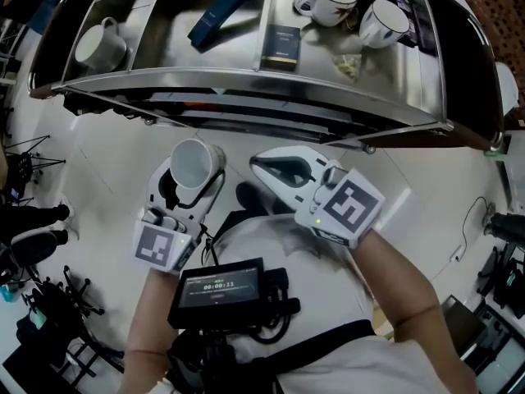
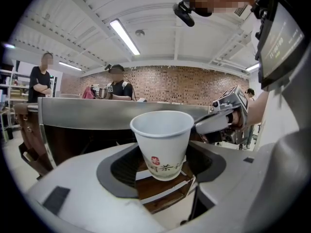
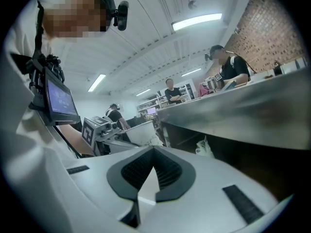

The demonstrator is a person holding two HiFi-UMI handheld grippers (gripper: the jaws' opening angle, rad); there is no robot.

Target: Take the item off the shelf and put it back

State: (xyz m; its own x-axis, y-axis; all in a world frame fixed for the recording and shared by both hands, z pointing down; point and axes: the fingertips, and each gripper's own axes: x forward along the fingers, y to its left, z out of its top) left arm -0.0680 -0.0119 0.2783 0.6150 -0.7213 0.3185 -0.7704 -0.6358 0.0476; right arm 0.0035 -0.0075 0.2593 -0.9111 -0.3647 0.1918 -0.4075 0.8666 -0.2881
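The left gripper [image 1: 195, 174] is held level with jaws clamped on a cup [image 2: 163, 140], the right gripper [image 1: 259, 164] just beside it with jaws together.

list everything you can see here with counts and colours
shelf: one, steel, ahead of the person
mugs: three, white, one at the shelf's left, two at its right
long box: one, dark blue, lying slantwise mid-shelf
flat box: one, black, beside the long box
crumpled scrap: one, pale, near the right-hand mugs
paper cup: one, white with red and dark print, upright between the left tool's jaws
bystanders: several, dark tops, beyond the shelf
screen: one, black, on the person's chest
left tool: one, white, shut on the paper cup
right tool: one, white, jaws together, empty
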